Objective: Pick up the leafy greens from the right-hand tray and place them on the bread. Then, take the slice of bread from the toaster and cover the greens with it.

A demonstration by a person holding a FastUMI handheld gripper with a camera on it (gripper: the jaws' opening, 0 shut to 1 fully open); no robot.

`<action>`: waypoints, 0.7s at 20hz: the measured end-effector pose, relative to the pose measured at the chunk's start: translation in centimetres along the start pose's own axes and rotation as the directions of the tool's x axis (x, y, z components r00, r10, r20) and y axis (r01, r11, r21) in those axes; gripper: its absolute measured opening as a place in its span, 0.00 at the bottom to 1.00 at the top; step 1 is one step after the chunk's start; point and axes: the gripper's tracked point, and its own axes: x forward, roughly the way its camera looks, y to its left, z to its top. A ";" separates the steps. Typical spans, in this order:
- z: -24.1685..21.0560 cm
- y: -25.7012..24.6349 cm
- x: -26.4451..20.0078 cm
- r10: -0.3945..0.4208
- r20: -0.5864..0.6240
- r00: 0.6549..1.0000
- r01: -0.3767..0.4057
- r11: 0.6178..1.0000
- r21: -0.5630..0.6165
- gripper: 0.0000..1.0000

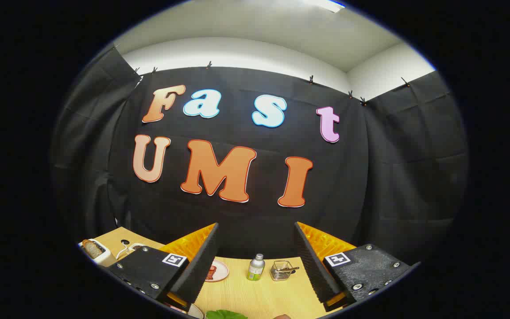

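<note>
My gripper point(257, 266) is held high above the wooden table point(255, 294), open, with nothing between its fingers. Below the fingers, at the near edge of the table, a bit of the leafy greens point(225, 314) peeks out next to the rim of a white plate point(195, 311). Far off to the left of the left finger stands a white toaster point(97, 253) with a slice of bread point(89, 248) sticking up out of it. The bread on which the greens go is hidden.
Beyond the fingers, near the booth's cloth wall, sit a small plate with reddish food point(215, 271), a small bottle with a silver cap point(256, 267) and a wire basket point(281, 270). A white cable point(124, 250) runs beside the toaster.
</note>
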 end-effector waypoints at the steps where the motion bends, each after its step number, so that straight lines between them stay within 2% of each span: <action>1: 0.3 0.0 -0.1 -0.002 0.004 1.000 0.002 1.000 0.002 0.98; 14: 3.1 -0.3 -1.0 -0.006 0.078 0.997 0.006 1.000 0.003 0.97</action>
